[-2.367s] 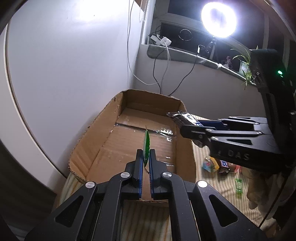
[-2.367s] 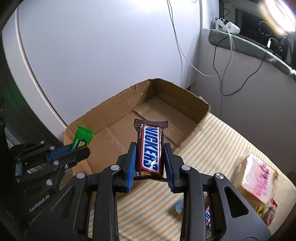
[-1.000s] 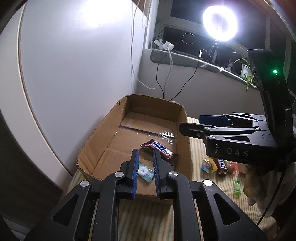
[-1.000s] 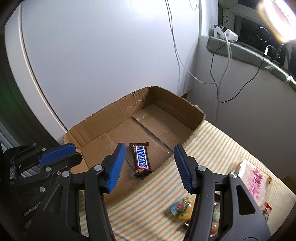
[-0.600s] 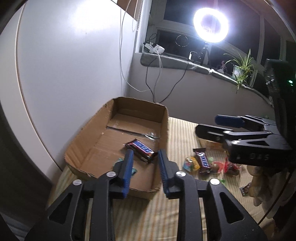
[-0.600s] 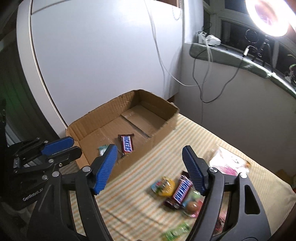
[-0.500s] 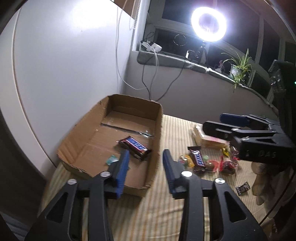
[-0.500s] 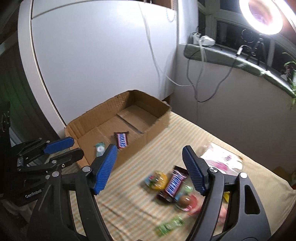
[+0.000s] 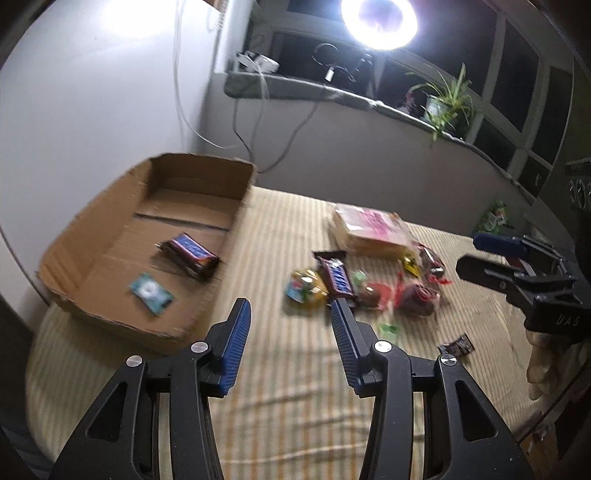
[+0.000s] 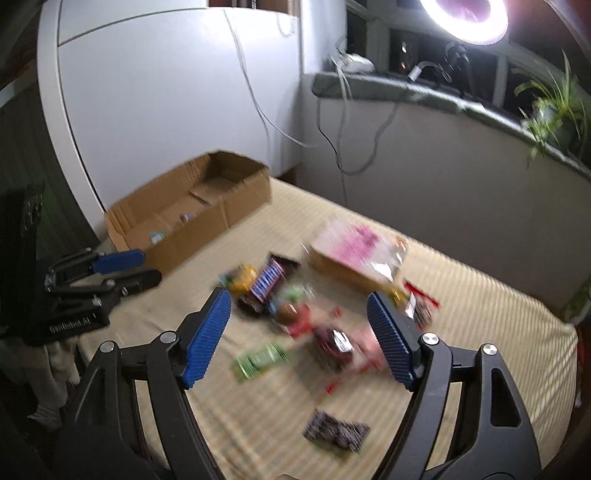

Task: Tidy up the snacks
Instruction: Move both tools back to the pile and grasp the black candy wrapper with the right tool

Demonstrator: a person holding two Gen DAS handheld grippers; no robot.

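A shallow cardboard box (image 9: 92,236) sits at the left of the striped cloth and shows in the right wrist view (image 10: 243,206). Inside it lie a Snickers bar (image 9: 189,255) and a small green candy packet (image 9: 150,293). A loose pile of snacks lies on the cloth: another Snickers bar (image 9: 337,277) (image 10: 269,279), a yellow packet (image 9: 305,292), a pink bag (image 9: 369,230) (image 10: 356,251), a green packet (image 10: 260,360). My left gripper (image 9: 290,314) is open and empty, above the cloth beside the box. My right gripper (image 10: 299,306) is open wide and empty above the pile.
A small dark wrapper (image 10: 337,435) lies near the front of the cloth, also in the left wrist view (image 9: 457,345). A white wall, hanging cables (image 9: 184,96), a window ledge and a bright ring light (image 9: 378,22) stand behind. A potted plant (image 9: 445,98) is on the ledge.
Both grippers let go of their snacks into the box, opened, and have swung right, away from the box and over the snack pile. Both views are motion-blurred now.
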